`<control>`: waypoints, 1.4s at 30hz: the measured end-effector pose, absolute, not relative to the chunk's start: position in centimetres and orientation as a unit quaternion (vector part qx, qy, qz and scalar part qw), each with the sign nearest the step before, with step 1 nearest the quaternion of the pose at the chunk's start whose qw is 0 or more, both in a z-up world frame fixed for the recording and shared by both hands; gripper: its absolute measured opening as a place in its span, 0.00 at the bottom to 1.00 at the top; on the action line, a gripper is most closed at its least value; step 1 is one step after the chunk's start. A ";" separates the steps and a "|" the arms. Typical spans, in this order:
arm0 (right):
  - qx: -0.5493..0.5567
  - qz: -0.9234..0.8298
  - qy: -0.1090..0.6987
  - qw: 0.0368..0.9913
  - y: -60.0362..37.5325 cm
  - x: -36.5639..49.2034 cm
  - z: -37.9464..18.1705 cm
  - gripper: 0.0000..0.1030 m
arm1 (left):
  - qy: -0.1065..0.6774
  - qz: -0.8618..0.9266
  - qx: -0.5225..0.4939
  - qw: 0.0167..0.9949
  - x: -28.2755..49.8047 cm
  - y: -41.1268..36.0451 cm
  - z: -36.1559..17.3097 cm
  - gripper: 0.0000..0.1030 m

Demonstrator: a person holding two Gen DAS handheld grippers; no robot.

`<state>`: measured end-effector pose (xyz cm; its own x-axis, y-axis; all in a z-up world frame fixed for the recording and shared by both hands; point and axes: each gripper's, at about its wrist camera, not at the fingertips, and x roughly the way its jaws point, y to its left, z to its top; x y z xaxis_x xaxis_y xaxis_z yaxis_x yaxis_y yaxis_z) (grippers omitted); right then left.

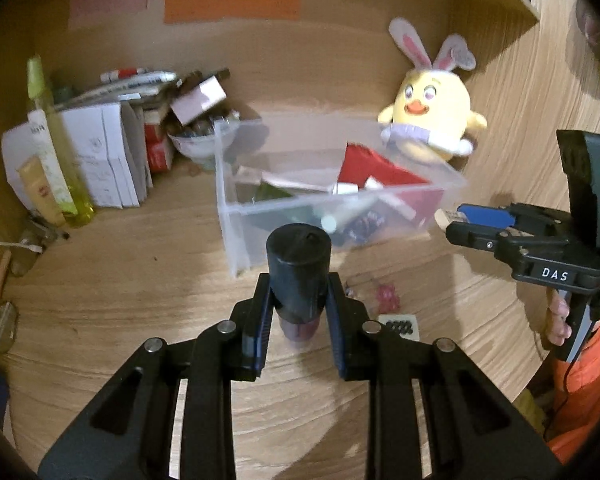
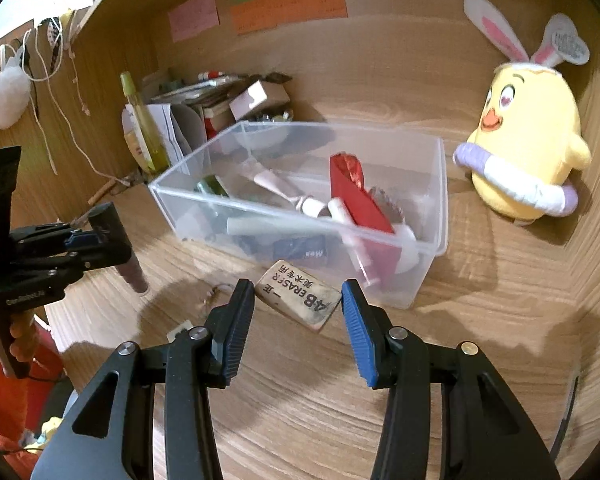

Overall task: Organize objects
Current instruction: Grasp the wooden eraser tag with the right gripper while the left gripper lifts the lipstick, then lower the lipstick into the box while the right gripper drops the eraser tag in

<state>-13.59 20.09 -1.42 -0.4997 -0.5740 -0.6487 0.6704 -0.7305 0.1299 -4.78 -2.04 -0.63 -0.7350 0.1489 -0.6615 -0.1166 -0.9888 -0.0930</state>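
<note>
The wooden desk (image 2: 480,320) carries a clear plastic bin (image 2: 440,200), the landmark here, filled with a red box, tubes and packets. A yellow chick plush (image 2: 528,148) sits right of the bin. In front of the bin's near wall, the left gripper (image 1: 299,304) is clamped on a dark-capped bottle (image 1: 299,268), held upright above the desk. The right gripper (image 2: 298,312) pinches an eraser (image 2: 298,296) just before the bin.
</note>
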 end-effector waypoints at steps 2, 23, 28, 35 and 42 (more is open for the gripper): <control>0.341 -0.865 0.068 0.360 20.1 -13.6 -0.9 0.41 | -0.023 0.935 -0.346 0.069 -4.7 -2.1 0.1 0.25; 0.285 -0.893 0.062 0.342 20.4 -15.3 3.7 0.41 | -0.044 0.959 -0.269 0.071 -6.6 -1.7 5.2 0.25; 0.280 -0.897 0.056 0.338 20.4 -16.3 4.4 0.41 | -0.049 0.962 -0.261 0.065 -7.8 -1.8 5.8 0.25; 0.288 -0.895 0.054 0.336 19.5 -17.9 3.9 0.41 | -0.057 0.960 -0.268 0.053 -10.1 -1.9 5.6 0.25; 0.318 -0.889 0.056 0.326 18.9 -19.8 1.9 0.41 | -0.066 0.953 -0.290 0.049 -12.7 -2.1 4.0 0.25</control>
<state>-19.78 18.92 1.93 -0.5852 -0.5437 -0.6016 0.6148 -0.7812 0.1079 -12.69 -2.08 3.99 -0.8265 0.1327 -0.5470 -0.0560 -0.9864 -0.1546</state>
